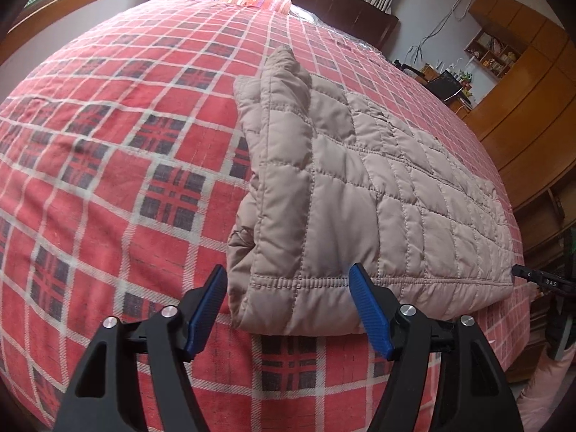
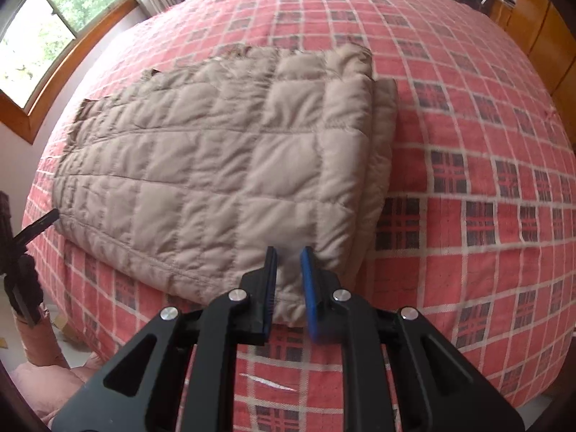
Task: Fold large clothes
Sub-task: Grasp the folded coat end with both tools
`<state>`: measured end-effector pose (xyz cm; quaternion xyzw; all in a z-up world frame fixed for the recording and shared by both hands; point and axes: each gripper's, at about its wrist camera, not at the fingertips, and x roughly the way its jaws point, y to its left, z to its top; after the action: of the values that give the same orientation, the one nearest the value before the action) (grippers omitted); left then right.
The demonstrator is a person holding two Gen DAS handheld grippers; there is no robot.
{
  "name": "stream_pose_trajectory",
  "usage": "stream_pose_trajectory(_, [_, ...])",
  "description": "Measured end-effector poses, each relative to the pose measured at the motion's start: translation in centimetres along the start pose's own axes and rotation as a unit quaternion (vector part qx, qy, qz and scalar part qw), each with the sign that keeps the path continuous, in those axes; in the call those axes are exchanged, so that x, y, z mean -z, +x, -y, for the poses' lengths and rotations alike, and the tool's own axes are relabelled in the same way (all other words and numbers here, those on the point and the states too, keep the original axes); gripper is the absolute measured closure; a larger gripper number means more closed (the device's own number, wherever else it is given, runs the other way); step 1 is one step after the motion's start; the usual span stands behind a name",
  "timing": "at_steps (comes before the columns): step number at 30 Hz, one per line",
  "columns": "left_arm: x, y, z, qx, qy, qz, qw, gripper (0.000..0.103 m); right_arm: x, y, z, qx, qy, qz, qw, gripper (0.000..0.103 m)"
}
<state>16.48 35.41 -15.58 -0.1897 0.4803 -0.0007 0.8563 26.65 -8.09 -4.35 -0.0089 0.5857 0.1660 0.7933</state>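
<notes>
A beige quilted jacket (image 1: 360, 194) lay folded on a red plaid bedspread (image 1: 108, 165), filling the centre and right of the left wrist view and the centre-left of the right wrist view (image 2: 216, 165). Its shell looked like smooth, slightly shiny nylon stitched into puffy squares, with a ribbed seam along the near hem. Judging by that padding, it would be light, soft and springy, likely to slide on itself and puff back open unless pressed flat; the firm stitched hem or a corner seemed the safest place to take hold.

The left gripper (image 1: 288, 309) stood wide open, its ribbed blue pads (image 1: 370, 309) either side of the hem's near corner at the bottom of the frame, not pinching anything. The right gripper (image 2: 289, 288) was nearly closed at the lower centre of its view, with a fold of the hem between its pads; whether it truly clamped the fabric I could not tell.
</notes>
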Motion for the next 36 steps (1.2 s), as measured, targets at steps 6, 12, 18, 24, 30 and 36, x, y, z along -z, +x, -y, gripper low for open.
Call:
stream_pose_trajectory(6, [0.3, 0.6, 0.8, 0.018, 0.004, -0.008, 0.9998, 0.029, -0.2, 1.7, -1.7, 0.009, -0.02, -0.027, 0.999, 0.089])
stream_pose_trajectory(12, [0.4, 1.3, 0.2, 0.026, -0.009, -0.019, 0.9995, 0.026, -0.4, 4.4, -1.2, 0.012, -0.011, -0.055, 0.998, 0.091])
stream_pose_trajectory(18, [1.2, 0.0, -1.2, 0.033, -0.036, -0.011, 0.9988, 0.024, -0.5, 5.4, -0.8, 0.007, -0.008, -0.052, 0.999, 0.091])
stream_pose_trajectory(24, [1.5, 1.2, -2.7, 0.066, -0.065, -0.026, 0.9954, 0.024, -0.5, 5.6, -0.5, 0.01, -0.005, -0.048, 0.999, 0.091])
stream_pose_trajectory(30, [0.8, 1.7, -3.3, 0.079, -0.091, -0.017, 0.9926, 0.046, 0.3, 4.8, 0.4, -0.012, 0.022, -0.039, 0.999, 0.093])
stream_pose_trajectory(36, [0.2, 1.0, -2.7, 0.054, -0.082, -0.003, 0.9952, 0.084, 1.5, 3.6, 2.3, -0.01, 0.038, -0.04, 0.998, 0.101])
